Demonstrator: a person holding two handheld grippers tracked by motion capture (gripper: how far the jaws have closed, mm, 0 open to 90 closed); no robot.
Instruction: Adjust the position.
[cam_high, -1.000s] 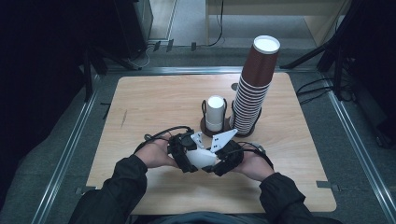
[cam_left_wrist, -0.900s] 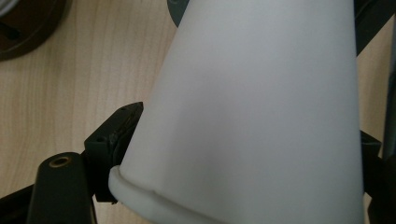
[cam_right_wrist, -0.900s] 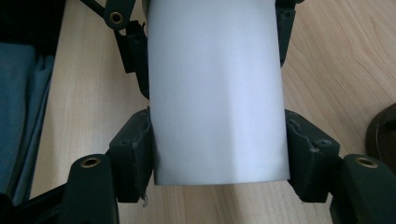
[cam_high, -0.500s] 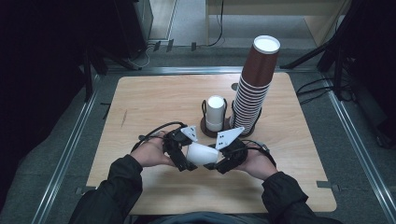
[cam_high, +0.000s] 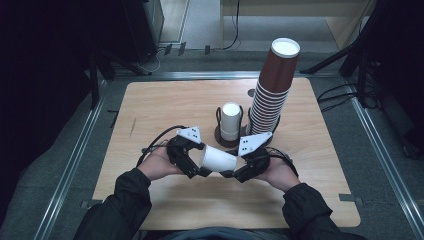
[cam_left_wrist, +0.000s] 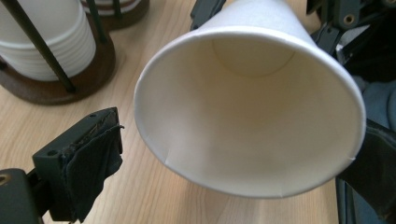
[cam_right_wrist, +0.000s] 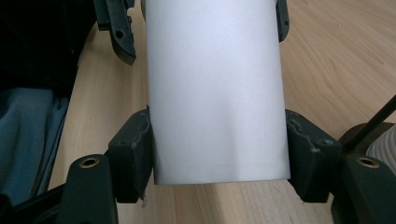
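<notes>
A white paper cup (cam_high: 220, 160) lies on its side in the air between my two grippers, low over the wooden table (cam_high: 160, 110). My right gripper (cam_high: 235, 172) is shut on its narrow base end; in the right gripper view both pads (cam_right_wrist: 137, 149) press the cup (cam_right_wrist: 215, 93) wall. My left gripper (cam_high: 197, 162) is open, and its jaws have just been opening. In the left gripper view the cup's mouth (cam_left_wrist: 252, 107) faces the camera between the wide jaws. The left pad (cam_left_wrist: 93, 163) stands clear of the rim.
A dark wire holder with a stack of white cups (cam_high: 231, 120) stands just behind the hands, and a tall leaning stack of brown cups (cam_high: 272, 90) rises to its right. Metal rails border the table; its front edge lies under the person's forearms.
The left gripper's jaws have spread off the cup, and the left hand has drawn a little to the left. The right gripper keeps its hold on the cup.
</notes>
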